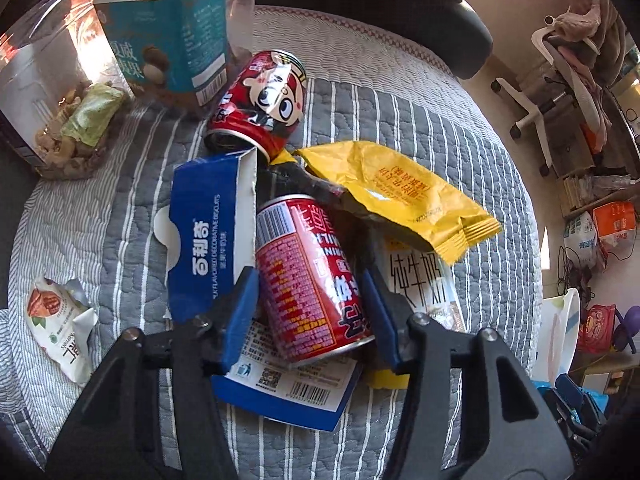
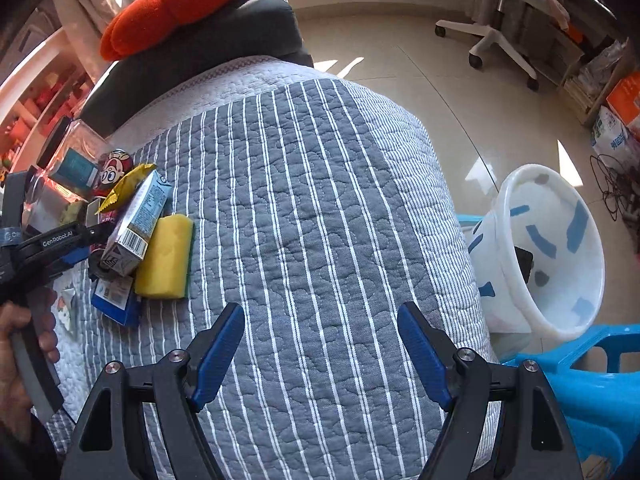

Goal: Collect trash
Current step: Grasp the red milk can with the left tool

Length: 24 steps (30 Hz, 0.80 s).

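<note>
- Left wrist view: left gripper (image 1: 310,298) is set over a red can (image 1: 310,276) lying on its side on a striped quilt (image 1: 440,128); jaws stand half-wide, one blue pad at 9 o'clock of the can, the other at 3 o'clock. Pads look at or just off the can wall; firm contact cannot be told.
- Can is at centre of the pile, resting on a blue biscuit box (image 1: 208,236), with a yellow wrapper (image 1: 400,196) at its 1 o'clock and a milk carton (image 1: 420,280) at 3 o'clock.
- A second red can (image 1: 260,104) lies at 12 o'clock, well apart from the jaws.
- Judged step: can to be pinched across its round body. Squeeze is best made mid-length, pads square to the wall, so the can is not rolled out or spun.
- Box flap at 9 o'clock should be kept out from under the pad; the right-hand pad should be kept off the carton edge.
- Thin can wall is likely to dent; moderate squeeze advised.
- Right wrist view: right gripper (image 2: 320,344) hangs over bare quilt, jaws wide, nothing between them.
- White bin (image 2: 560,240) is seen tilted at 3 o'clock beside the quilt edge, judged the drop target; a yellow sponge (image 2: 166,256) lies at 9 o'clock by the pile.
</note>
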Tool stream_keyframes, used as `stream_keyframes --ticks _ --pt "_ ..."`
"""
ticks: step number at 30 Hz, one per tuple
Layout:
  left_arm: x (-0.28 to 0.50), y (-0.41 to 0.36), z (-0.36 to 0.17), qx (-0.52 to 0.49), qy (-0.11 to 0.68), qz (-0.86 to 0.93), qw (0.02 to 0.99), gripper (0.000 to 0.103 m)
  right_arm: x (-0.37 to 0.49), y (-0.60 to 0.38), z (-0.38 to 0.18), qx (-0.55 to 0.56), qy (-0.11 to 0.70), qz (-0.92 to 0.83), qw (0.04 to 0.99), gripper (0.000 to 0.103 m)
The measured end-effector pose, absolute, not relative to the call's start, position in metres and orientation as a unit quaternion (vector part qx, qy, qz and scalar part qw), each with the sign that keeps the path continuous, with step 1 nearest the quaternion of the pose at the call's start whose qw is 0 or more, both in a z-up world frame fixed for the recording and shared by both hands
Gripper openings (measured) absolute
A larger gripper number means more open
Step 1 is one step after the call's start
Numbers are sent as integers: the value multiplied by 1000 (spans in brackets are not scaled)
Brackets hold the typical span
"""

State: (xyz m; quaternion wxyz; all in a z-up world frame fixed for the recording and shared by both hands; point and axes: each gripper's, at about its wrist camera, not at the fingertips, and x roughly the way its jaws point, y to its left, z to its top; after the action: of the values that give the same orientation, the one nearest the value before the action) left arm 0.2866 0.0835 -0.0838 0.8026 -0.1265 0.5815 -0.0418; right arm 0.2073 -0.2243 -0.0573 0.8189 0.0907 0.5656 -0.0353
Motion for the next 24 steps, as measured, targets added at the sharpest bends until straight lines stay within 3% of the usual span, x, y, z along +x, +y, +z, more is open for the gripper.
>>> stream_keyframes --ticks 9,10,12,17,18,21,24 --pt "262 112 -54 -131 566 -81 810 45 234 -174 -74 73 573 -5 816 80" --pt "257 116 -48 -129 560 -85 814 8 238 -166 -78 75 574 3 815 80" --pt "250 122 -42 -119 555 -98 817 1 245 -148 -86 80 579 19 811 80" --pt "236 141 -50 -131 560 -102 812 1 258 -104 -93 74 571 47 817 80" --pt "234 146 -50 -141 564 -101 808 8 260 -97 -92 74 566 52 819 80" --pt "231 161 -46 -158 558 -87 810 39 267 -82 -89 64 553 62 829 80" --pt "231 172 -40 -168 549 -79 815 49 276 -72 -89 56 542 69 836 80"
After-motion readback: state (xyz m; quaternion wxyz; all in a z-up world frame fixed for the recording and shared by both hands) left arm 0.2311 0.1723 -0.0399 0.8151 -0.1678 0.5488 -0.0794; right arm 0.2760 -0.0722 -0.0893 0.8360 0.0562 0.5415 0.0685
